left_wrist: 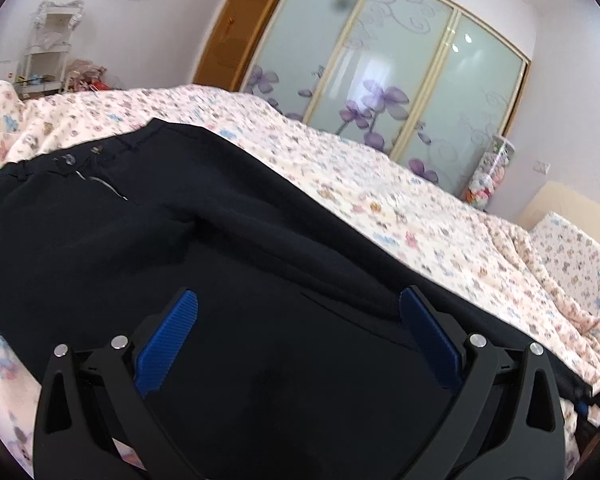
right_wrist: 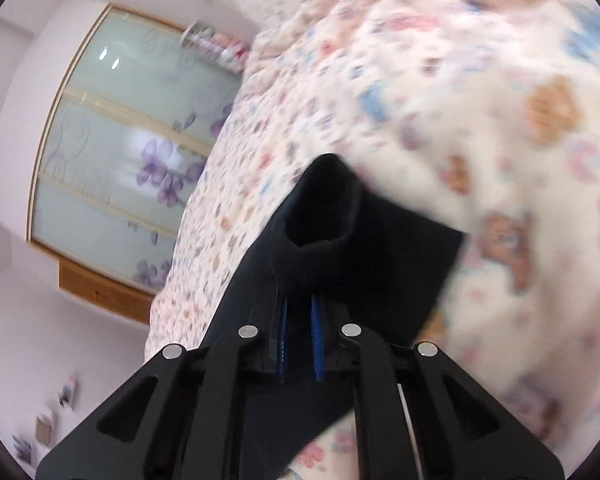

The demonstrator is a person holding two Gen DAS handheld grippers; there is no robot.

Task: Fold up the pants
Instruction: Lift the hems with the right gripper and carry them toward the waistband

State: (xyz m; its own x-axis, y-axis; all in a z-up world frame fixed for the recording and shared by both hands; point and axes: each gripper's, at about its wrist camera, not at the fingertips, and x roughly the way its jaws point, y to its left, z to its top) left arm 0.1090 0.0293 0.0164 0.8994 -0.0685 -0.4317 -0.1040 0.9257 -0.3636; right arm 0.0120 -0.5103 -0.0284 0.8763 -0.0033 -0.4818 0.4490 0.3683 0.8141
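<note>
Left gripper (left_wrist: 298, 312) hung low over the dark pants (left_wrist: 148, 240), blue pads (left_wrist: 168, 340) spread wide, nothing between them, cloth just under the tips. Pants lay spread on the floral bedspread (left_wrist: 380, 184), waistband and button end (left_wrist: 70, 158) at far left of the left view, legs running toward the camera and off right. Wardrobe doors (left_wrist: 400, 80) stood behind the bed.

Right gripper (right_wrist: 300, 304) had its pads pressed nearly together, pinching a bunched bit of the pants' fabric (right_wrist: 320, 224); looked like a leg hem or cuff, but the right view was blurred, so that's a guess. Cloth stood up from the jaws in a rolled hump.

Step in hand, by my read: grasping the leg end before the first fold. Right side gripped, left not. Next move probably needs the left to close on the cloth, then both to carry the leg end toward the waistband
</note>
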